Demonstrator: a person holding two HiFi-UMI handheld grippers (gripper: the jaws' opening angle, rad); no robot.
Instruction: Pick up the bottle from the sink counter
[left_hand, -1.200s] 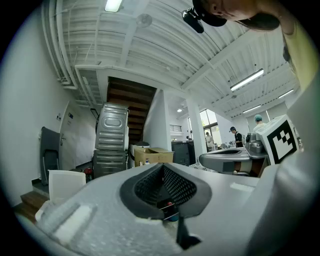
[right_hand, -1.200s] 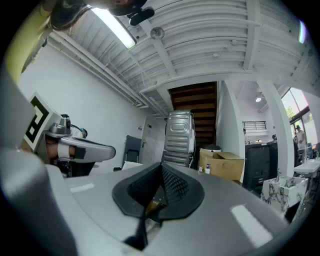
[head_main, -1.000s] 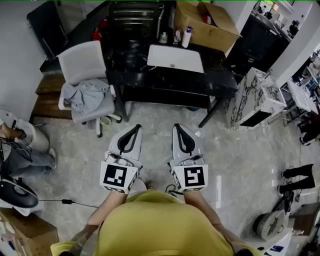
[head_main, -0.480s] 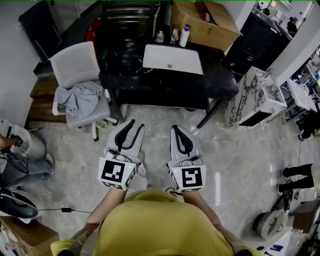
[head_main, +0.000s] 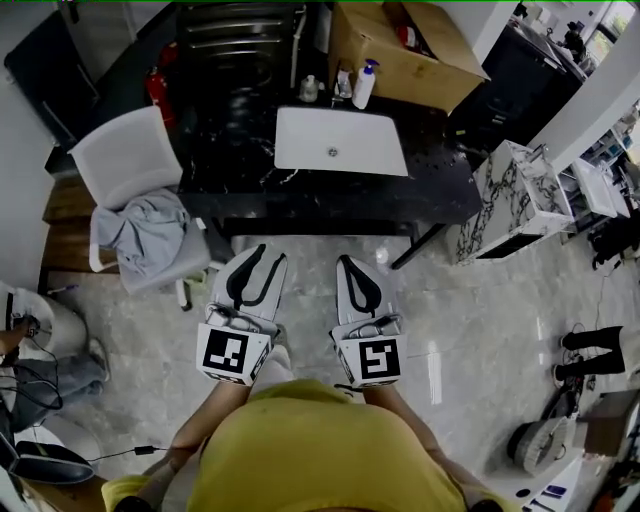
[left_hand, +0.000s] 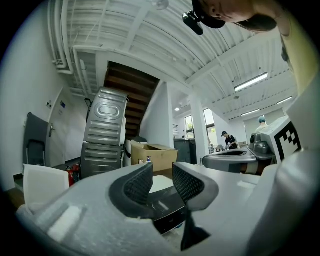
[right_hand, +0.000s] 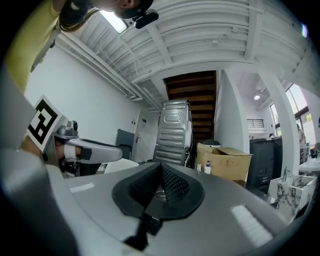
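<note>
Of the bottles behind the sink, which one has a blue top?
The tall white bottle, rightmost in the row, next to the cardboard box; the other bottles are shorter.

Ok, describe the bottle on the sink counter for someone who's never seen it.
Find the black counter with the white sink. Behind the sink stands a row of small containers; the bottle is the rightmost, beside the cardboard box, taller than the rest, white with a blue top.

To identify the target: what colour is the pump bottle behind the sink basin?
The pump bottle is white with a blue top; best in head view.
</note>
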